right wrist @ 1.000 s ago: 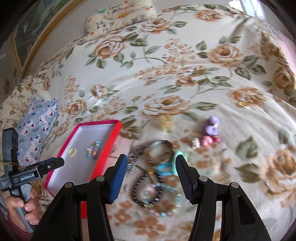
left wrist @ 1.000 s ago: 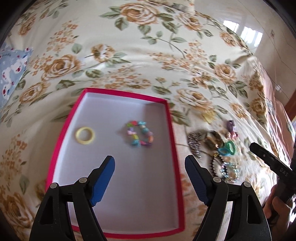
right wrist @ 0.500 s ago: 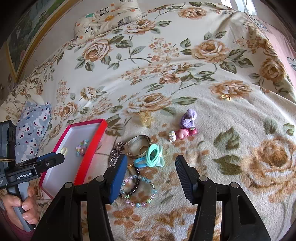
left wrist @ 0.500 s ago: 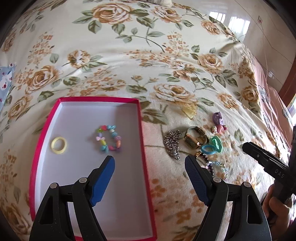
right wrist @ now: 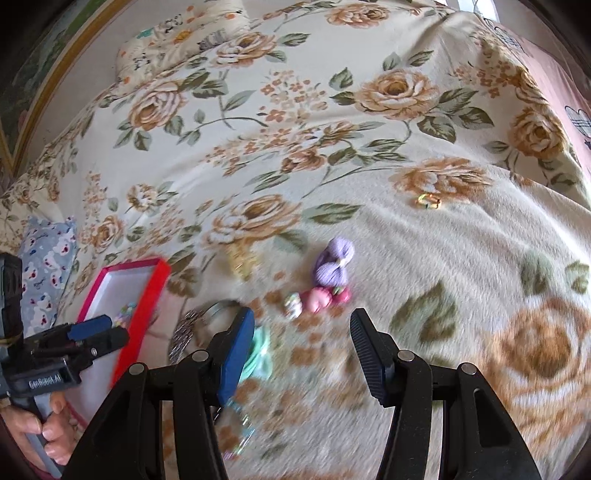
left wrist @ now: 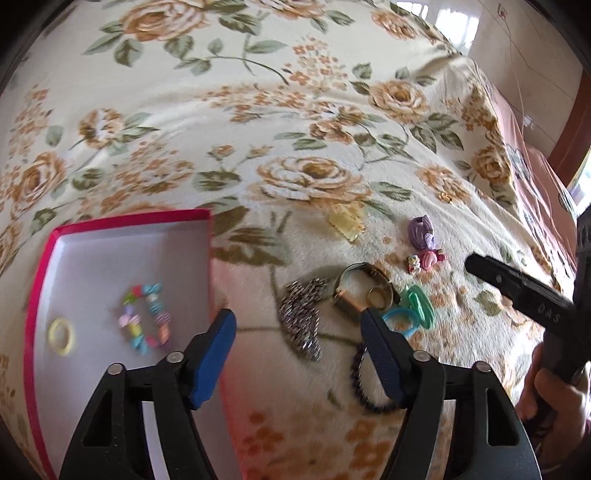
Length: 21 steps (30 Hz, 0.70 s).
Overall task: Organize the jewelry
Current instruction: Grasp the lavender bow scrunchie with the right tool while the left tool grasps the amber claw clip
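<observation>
A red-rimmed white box on the floral blanket holds a yellow ring and a coloured bead bracelet. To its right lie a silver chain, a gold bangle, teal hair ties and a dark bead bracelet. My left gripper hovers over the chain, its jaws closing with nothing pressed between them. My right gripper stands open just short of a pink clip and a purple scrunchie, holding nothing.
A yellow clip and a small gold ring lie farther out on the blanket. A blue patterned pillow sits left of the box, a floral pillow at the back. The bed's pink-sheeted edge runs along the right.
My left gripper has slid right, from above the box to above the jewelry pile, and its jaws have narrowed. My right gripper has moved off the bracelets toward the pink clip.
</observation>
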Available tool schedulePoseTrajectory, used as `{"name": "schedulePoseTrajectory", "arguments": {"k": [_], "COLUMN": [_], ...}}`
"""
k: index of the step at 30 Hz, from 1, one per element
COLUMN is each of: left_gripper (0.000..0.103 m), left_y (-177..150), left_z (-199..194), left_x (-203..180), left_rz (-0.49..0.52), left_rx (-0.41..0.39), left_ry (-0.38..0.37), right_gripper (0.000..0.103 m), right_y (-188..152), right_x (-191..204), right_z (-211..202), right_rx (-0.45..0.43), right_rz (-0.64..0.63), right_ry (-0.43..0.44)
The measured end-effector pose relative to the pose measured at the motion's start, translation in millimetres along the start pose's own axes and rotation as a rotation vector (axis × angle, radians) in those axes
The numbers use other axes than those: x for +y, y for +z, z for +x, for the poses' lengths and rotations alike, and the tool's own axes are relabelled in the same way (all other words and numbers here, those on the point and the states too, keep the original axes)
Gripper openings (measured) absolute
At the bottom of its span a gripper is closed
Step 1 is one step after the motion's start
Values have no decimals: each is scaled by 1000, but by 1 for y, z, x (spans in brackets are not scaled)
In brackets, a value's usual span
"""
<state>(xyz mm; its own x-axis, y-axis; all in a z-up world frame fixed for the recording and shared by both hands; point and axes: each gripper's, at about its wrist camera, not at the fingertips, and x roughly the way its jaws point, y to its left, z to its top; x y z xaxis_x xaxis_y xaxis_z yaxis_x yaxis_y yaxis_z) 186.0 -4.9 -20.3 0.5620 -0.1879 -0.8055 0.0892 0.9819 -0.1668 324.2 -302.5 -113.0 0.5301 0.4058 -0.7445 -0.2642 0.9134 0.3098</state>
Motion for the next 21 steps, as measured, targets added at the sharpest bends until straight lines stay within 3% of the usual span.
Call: {"name": "schedulePoseTrajectory", "arguments": {"k": [8,16,21], "left_gripper": [62,65,60], "left_y": [45,78,88], "left_z": [57,116,155], "left_x": [-9,-34,-43], "left_rz": [17,64,69], "left_rx": [32,59,89], "left_ry": [-21,-34,-20], "right_gripper": [55,54,23], "right_y": [27,33,31], "right_x": [-17,-27,-34], "right_z": [35,67,78], "right_rx": [31,78,101], "right_rz": [18,42,50], "right_ry": [-22,-16,-18]}}
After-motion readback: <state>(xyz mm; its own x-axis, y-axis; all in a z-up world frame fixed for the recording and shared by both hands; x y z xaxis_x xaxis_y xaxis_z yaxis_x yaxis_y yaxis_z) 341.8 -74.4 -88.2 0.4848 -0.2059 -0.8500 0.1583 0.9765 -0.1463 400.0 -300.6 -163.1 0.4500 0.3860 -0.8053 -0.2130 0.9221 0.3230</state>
